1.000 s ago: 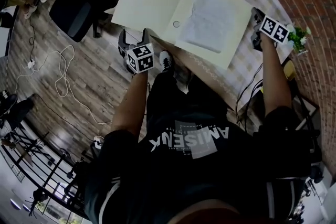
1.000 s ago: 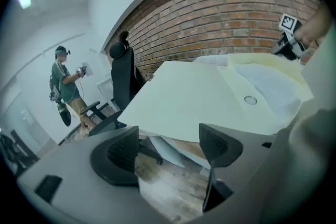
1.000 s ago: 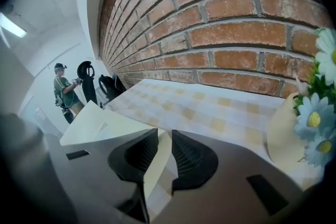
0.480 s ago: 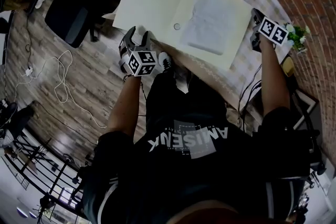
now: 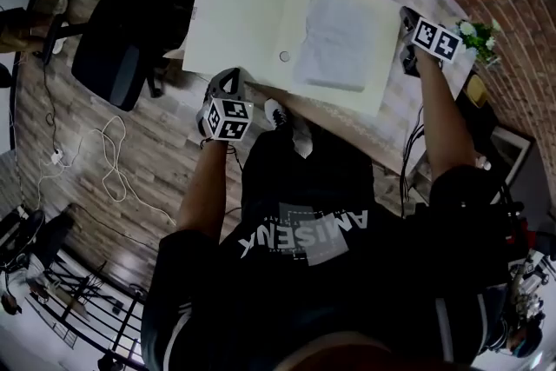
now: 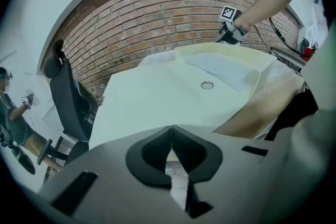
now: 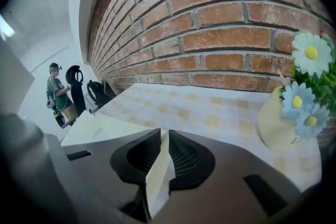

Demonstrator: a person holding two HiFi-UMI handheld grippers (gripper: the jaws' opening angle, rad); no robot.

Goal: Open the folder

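— Brick wall (image 7: 226,23) behind, checked bench (image 7: 210,113) underneath. Where's the folder (image 5: 295,30)?
— Spread open between both grippers. Its edge sits pinched in the right gripper (image 7: 163,136), whose narrow jaws have just been closing. Straight ahead of the left gripper (image 6: 171,131) lies the other cover (image 6: 157,97); those jaws have just closed tight, nothing clearly between them.
— So how to finish well?
— It looks opened already. That cover overhangs the bench, so I'd let go gently, without dragging the paper (image 5: 334,39) inside.

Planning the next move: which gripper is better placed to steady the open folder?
Right, probably: the right gripper has the folder edge between jaws that have just been closing; the left gripper is shut, empty.
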